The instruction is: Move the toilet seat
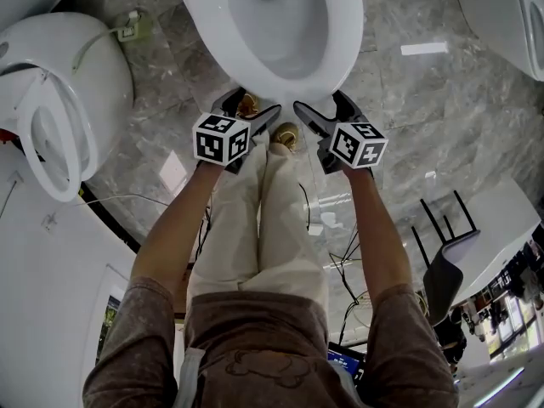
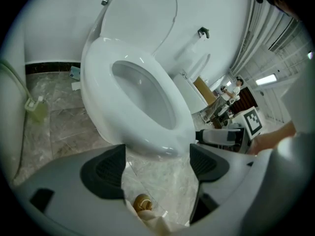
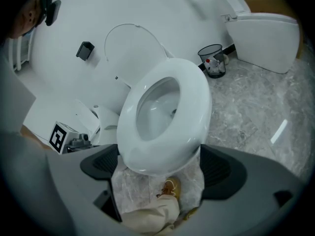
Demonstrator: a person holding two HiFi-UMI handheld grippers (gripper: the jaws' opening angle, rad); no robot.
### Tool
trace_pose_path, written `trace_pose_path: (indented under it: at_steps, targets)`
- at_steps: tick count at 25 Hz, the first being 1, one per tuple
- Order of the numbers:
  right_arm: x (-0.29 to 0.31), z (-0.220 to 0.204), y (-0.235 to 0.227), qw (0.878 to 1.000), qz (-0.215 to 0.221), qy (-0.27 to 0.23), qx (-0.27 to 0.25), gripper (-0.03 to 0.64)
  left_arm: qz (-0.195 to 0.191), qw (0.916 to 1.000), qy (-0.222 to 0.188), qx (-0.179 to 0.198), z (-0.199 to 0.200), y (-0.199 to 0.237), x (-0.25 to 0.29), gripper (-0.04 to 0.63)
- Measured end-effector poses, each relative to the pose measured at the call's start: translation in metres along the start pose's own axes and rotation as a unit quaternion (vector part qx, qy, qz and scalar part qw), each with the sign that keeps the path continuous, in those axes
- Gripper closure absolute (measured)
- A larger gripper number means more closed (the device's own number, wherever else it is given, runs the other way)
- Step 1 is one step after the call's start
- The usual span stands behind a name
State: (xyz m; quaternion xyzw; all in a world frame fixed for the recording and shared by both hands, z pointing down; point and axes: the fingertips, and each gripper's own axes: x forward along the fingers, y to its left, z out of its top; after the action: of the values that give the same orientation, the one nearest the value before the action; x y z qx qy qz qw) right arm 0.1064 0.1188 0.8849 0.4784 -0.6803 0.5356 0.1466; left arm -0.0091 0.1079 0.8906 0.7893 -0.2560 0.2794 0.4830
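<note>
Head view. I stand over the toilet and look steeply down. The white oval plastic toilet seat (image 1: 347,24) lies flat on its bowl, not yet raised. My left tongs (image 1: 251,109) and right tongs (image 1: 327,109) hang side by side just below the seat's front edge, above the grey marbled stone floor (image 1: 408,109). My tan laced shoes (image 1: 286,134) show between them. I judge this to be the approach: nothing is gripped and the seat is untouched.

Left gripper view. The jaws stand wide apart with only floor and a shoe between the dark ribbed pads. The seat's front lip sits just beyond and above the gap, near but apart from both pads as far as I can tell. The white rounded toilet lid (image 2: 140,14) stands upright behind the bowl.

Right gripper view. Here too the jaws are fully spread and hold nothing. The seat's front edge reaches down between the two pads in this view, very close. I cannot tell whether it brushes either one.

Next move, as I judge it: bring one jaw under the front lip, close on the rim, then swing the seat up on its hinge toward the lid. The glossy plastic could slip, so the bite should be deep.
</note>
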Motion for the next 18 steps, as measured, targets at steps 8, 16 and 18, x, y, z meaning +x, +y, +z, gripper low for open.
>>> trace_pose_path:
  at_steps: [8,16,18]
  targets:
    - [0.0072,-0.0001,-0.002,1.0,-0.012,-0.007,0.011,0.095,0.011,0.9997,-0.004,-0.021,0.0026,0.0024,0.0031,0.201]
    - [0.0061,0.0019,-0.0042,0.999,-0.024,-0.001,0.031,0.126,0.017,0.9984,0.0,-0.054,0.0053,0.0046,0.0017,0.251]
    - [0.0036,0.0032,-0.0045,0.999,-0.029,-0.003,0.034,0.135,0.016,0.9984,0.002,-0.055,0.0059,0.0031,0.0003,0.256]
